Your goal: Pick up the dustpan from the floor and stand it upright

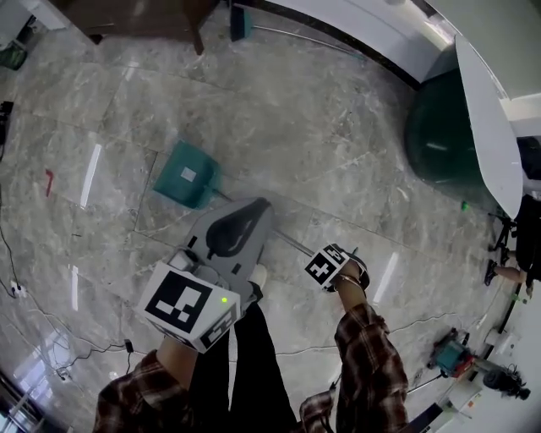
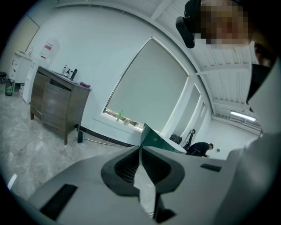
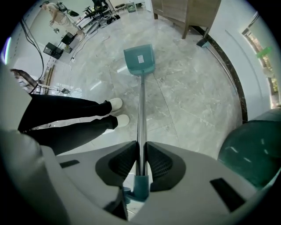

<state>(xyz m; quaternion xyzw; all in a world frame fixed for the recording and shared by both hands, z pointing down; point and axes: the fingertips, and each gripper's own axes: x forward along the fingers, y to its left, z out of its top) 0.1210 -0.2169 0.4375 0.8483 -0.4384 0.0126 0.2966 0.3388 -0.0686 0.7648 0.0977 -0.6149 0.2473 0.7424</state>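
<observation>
Floor (image 3: 189, 79); dustpan (image 3: 139, 61) in right hand-held gripper (image 3: 141, 147)

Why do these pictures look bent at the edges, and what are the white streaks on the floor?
Head view: the streaks are likely lamp glare on the polished floor; the far wall bows. Left gripper view: the wide lens curves the window, and the corners go black. Right gripper view: same bulge, yet the dustpan is sharp.

There is one dustpan (image 1: 188, 175). Near the dustpan are two grippers, the left gripper (image 2: 140, 151) and the right gripper (image 3: 141, 147), and two white shoes (image 3: 121, 119).
</observation>
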